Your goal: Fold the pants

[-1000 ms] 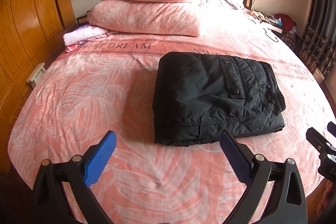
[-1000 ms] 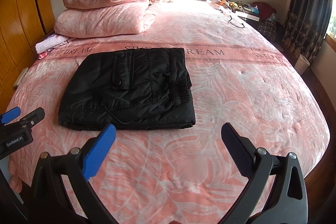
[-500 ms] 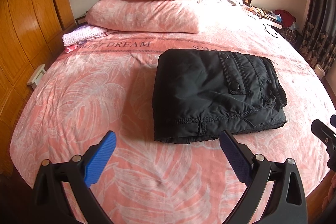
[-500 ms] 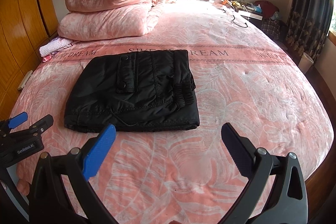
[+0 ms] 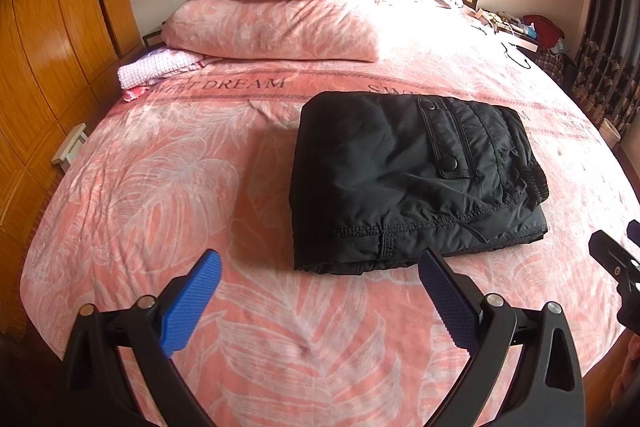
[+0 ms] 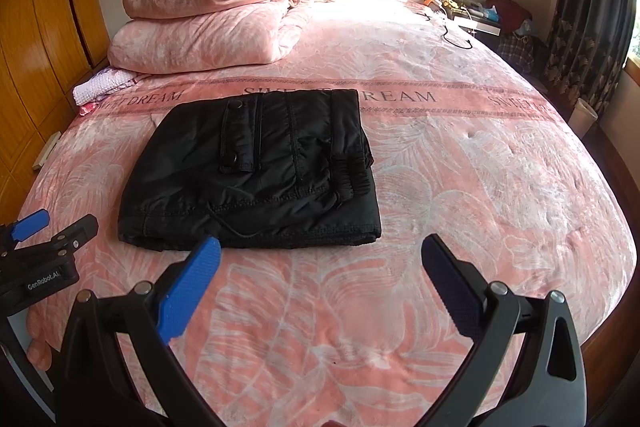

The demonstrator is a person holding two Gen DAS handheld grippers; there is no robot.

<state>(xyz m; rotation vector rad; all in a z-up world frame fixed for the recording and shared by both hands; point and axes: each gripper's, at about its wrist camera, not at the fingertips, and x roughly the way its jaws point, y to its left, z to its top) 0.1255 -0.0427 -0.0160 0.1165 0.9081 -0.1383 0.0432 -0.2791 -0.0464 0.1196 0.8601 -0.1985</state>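
Judging by how things lie, you are at the very end of the job: the pants (image 5: 416, 179) sit as a compact black rectangle on the bed (image 5: 168, 187), roughly at its middle and a little toward the foot edge, just below the printed band of lettering. Both tongs are released and hold nothing. Your left gripper (image 5: 320, 303) hangs over the foot edge with its blue ribbed pads spread wide, and your right gripper (image 6: 320, 287) does the same beside it, the near hem of the bundle just beyond its left pad.

If anything remains, it is a light tidy. The bundle's near edge shows stacked layers that do not line up perfectly, and a thin drawstring loops out along that edge. A next move would call for a shallow pinch on the layered hem, or a flat press from above, not a deep grab that would drag the fold open.

The fabric looks like slick, slightly puffy nylon with stitched seams, a flap pocket with snap buttons, and a gathered elastic cuff along the right side. It probably slides easily on itself. The bedcover is soft, pink and leaf-patterned, and a folded quilt (image 6: 208, 23) is stacked near the headboard, well apart.
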